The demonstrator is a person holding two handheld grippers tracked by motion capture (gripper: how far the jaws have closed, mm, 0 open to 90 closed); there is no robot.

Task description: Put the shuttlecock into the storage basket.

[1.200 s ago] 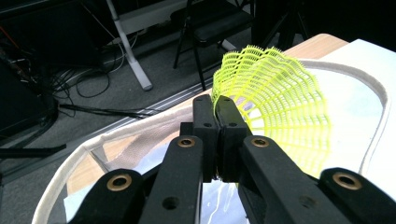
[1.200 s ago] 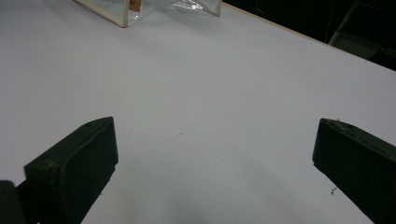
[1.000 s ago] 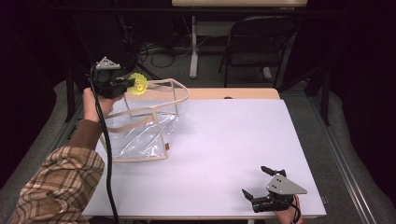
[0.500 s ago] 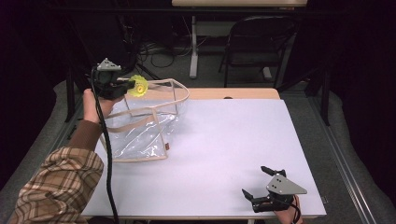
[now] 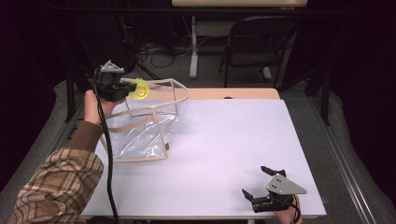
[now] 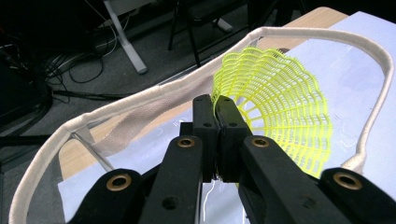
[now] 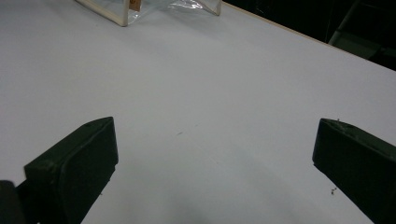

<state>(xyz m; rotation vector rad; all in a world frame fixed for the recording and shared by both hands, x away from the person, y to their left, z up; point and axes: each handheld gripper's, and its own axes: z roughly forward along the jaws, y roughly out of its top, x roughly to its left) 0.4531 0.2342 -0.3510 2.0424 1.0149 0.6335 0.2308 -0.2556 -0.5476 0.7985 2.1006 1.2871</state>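
So the left gripper (image 5: 122,87) is up over the far-left corner of the table (image 5: 224,140), jaws clamped tight on the edge of a yellow mesh shuttlecock (image 5: 139,88). In the left gripper view you can see the two black jaws pressed together with the rim of the shuttlecock skirt (image 6: 275,98) pinched between them, the rest of the skirt fanning out to the right.

The shuttlecock hangs right above the open mouth of a clear plastic bag (image 5: 140,130) with cream fabric trim. The bag's rim (image 6: 154,91) loops around under and behind the shuttlecock, close on the far side, with more gap toward the right where the trim curves away. The bag lies tilted on the left part of the table, its near edge running close to the table's left edge.

The right gripper (image 5: 261,184) rests down at the near-right corner, jaws spread wide with nothing between them, just bare white tabletop (image 7: 210,93). It's well apart from the bag. The corner of the bag (image 7: 126,11) peeks in at the top of the right gripper view.

Loads of open white surface in the middle and on the right side. A folding chair (image 5: 261,42) sits beyond the far edge, off the table.
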